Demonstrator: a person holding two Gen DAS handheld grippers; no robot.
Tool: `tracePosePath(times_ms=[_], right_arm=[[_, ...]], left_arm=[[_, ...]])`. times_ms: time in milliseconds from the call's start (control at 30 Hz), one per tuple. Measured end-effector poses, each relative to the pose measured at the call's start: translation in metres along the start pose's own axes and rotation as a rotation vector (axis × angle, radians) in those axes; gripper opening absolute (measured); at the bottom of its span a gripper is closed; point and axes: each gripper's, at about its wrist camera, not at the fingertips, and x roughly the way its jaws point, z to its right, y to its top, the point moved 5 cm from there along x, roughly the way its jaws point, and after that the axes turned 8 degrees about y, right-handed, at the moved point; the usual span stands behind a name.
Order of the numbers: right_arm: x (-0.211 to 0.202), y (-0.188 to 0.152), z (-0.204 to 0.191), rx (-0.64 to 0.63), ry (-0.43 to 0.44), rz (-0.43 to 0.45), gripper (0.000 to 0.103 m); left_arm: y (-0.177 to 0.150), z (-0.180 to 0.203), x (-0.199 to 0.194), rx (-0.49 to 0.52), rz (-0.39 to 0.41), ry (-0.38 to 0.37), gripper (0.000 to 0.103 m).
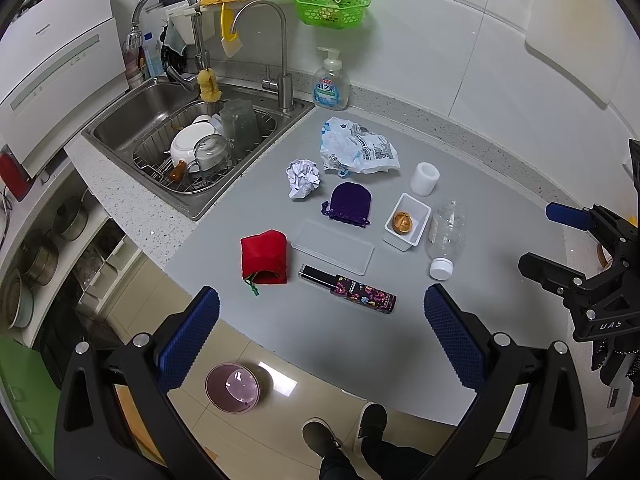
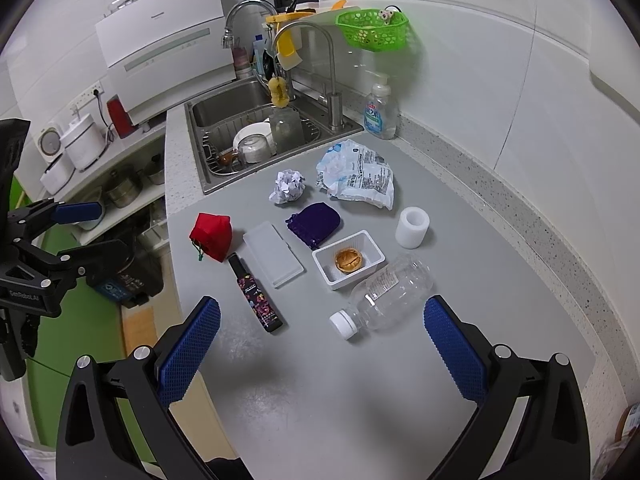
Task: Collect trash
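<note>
Trash on grey counter, uncollected.
Crumpled paper (image 1: 303, 178), plastic wrapper (image 1: 357, 147) and empty bottle (image 2: 386, 295) lie right of the sink (image 1: 120, 120), among pouches. Left gripper (image 1: 320, 336) and right gripper (image 2: 322, 344) hover wide open, empty, presumably choosing a first pick.

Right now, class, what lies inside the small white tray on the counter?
Inside the white tray sits one brown walnut-like shell. Whatever lies beneath the shell is hidden.

The left gripper (image 1: 322, 312) hangs open above the near counter edge (image 1: 280, 344); a crumpled paper ball (image 1: 303, 179) lies far beyond.
</note>
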Motion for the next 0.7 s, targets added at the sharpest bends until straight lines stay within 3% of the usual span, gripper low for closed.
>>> tracePosePath(times_ms=[700], right_arm=[[0.0004,-0.0002,0.0016,0.004,0.001,0.001,0.098]], left_arm=[[-0.0014,-0.0011,0.0003,-0.003,-0.001,-0.002,0.100]])
